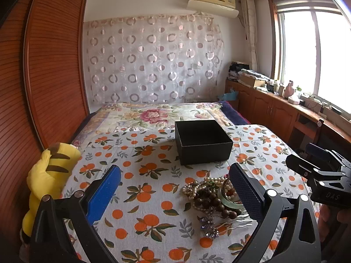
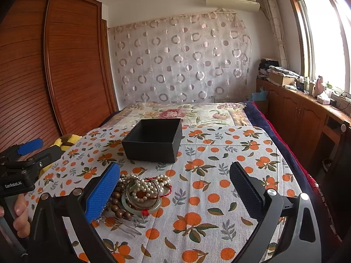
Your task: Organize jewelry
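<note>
A pile of jewelry [image 1: 210, 195] lies on the orange-print cloth: pearl strands, brown wooden beads, a green jade bangle and a purple hair comb. In the right wrist view the jewelry pile [image 2: 140, 195] sits beside my right gripper's blue left finger. An open, empty black box [image 1: 203, 141] stands behind the pile; it also shows in the right wrist view [image 2: 153, 139]. My left gripper [image 1: 175, 188] is open, the pile just inside its right finger. My right gripper [image 2: 175, 188] is open and holds nothing.
A yellow plush toy [image 1: 49, 182] lies at the cloth's left edge by the wooden wardrobe [image 1: 43, 65]. A floral bedspread [image 1: 153, 114] stretches behind the box. Wooden cabinets [image 2: 307, 118] with clutter line the right wall under the window.
</note>
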The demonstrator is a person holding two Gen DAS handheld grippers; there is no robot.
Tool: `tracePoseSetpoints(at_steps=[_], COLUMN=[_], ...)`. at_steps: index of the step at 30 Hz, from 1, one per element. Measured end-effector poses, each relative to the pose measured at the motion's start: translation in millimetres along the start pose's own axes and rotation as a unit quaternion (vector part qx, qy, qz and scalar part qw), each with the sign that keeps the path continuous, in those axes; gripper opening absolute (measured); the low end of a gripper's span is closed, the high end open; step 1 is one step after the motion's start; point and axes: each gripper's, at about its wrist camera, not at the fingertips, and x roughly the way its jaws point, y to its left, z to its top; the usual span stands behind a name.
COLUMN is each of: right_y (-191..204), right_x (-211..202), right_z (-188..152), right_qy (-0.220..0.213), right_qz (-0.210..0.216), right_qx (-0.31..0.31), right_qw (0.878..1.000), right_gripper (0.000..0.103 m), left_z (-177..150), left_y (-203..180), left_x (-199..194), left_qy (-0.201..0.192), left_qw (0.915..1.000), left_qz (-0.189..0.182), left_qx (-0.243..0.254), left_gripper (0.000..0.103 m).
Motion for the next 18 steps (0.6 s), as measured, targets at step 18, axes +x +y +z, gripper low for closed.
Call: tracePoseSetpoints(at_steps=[18], right_y=[-0.5], right_x=[0.1], right_z=[-0.3], right_qy=[-0.001], right_qz=[0.001], right_qx=[0.002], right_qw=[1.0], right_gripper=[0.101], left_z=[0.0], left_y=[0.1], left_x=[-0.1], left_qy=[-0.001], left_qw=[1.0], left_qz=[-0.001], left_qx=[-0.001], left_gripper=[0.095])
